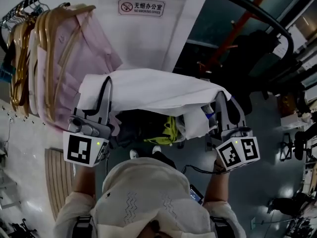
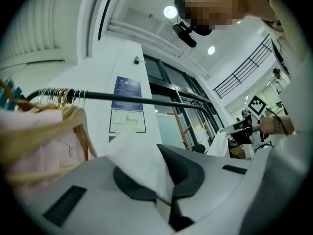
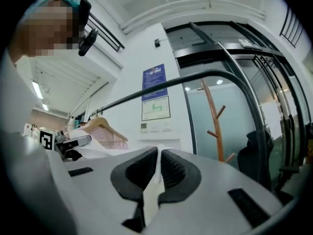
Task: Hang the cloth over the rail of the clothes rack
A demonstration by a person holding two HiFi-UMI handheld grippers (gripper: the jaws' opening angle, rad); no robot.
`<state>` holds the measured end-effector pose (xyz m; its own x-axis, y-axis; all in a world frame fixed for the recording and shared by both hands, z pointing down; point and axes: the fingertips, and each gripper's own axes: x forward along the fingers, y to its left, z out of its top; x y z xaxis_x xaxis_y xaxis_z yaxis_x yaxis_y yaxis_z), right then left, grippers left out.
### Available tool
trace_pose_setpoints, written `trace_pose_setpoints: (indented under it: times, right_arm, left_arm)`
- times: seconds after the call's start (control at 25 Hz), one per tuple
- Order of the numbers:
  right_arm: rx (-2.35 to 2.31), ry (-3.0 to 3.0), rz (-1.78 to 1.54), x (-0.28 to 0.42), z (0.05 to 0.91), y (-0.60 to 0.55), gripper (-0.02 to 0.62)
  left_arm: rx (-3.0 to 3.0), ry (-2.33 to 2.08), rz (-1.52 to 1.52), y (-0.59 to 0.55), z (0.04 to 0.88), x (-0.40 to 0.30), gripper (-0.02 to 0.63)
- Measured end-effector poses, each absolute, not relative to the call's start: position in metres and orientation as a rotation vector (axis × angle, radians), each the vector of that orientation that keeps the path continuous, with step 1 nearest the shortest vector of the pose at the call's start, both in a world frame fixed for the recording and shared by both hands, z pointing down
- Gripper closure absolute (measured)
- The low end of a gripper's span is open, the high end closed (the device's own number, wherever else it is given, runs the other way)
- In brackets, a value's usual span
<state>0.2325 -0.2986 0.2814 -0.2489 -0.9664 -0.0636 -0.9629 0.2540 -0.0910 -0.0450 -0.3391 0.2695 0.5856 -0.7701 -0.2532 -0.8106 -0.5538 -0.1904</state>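
A white cloth (image 1: 148, 90) stretches between my two grippers in the head view, held up below the black rail (image 1: 250, 6) of the clothes rack. My left gripper (image 1: 106, 83) is shut on the cloth's left edge; in the left gripper view a white corner (image 2: 137, 163) sticks up between its dark pads. On the other side, my right gripper (image 1: 221, 99) is shut on the right edge, with a thin white fold (image 3: 155, 185) pinched between its pads. The rail (image 2: 137, 99) runs above and ahead of both grippers, also seen in the right gripper view as a dark curved bar (image 3: 195, 77).
Pink garments (image 1: 64, 58) on wooden hangers (image 1: 22, 58) fill the rail's left part. A wooden coat stand (image 3: 215, 121) stands by the glass wall. Dark and yellow clothes (image 1: 163, 130) lie below the cloth. The person's head and shoulders fill the bottom of the head view.
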Motion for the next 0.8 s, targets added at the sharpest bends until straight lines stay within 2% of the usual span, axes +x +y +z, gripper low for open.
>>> trace_pose_setpoints:
  times: [0.32,0.6,0.8]
  right_arm:
    - [-1.761,2.387,0.31,0.247,0.149,-0.329,0.575]
    - [-1.678,2.37,0.578,0.24,0.072,-0.32,0.575]
    - [-1.678,2.324,0.798,0.235,0.004,-0.318,0.575]
  left_arm:
    - [-2.307,1.172,0.33,-0.343,0.145,-0.022,0.591]
    - [-2.185,1.336,0.22,-0.352,0.079,-0.034,0.591]
    - [-2.051,1.323,0.258,-0.349,0.012,-0.04,0.591]
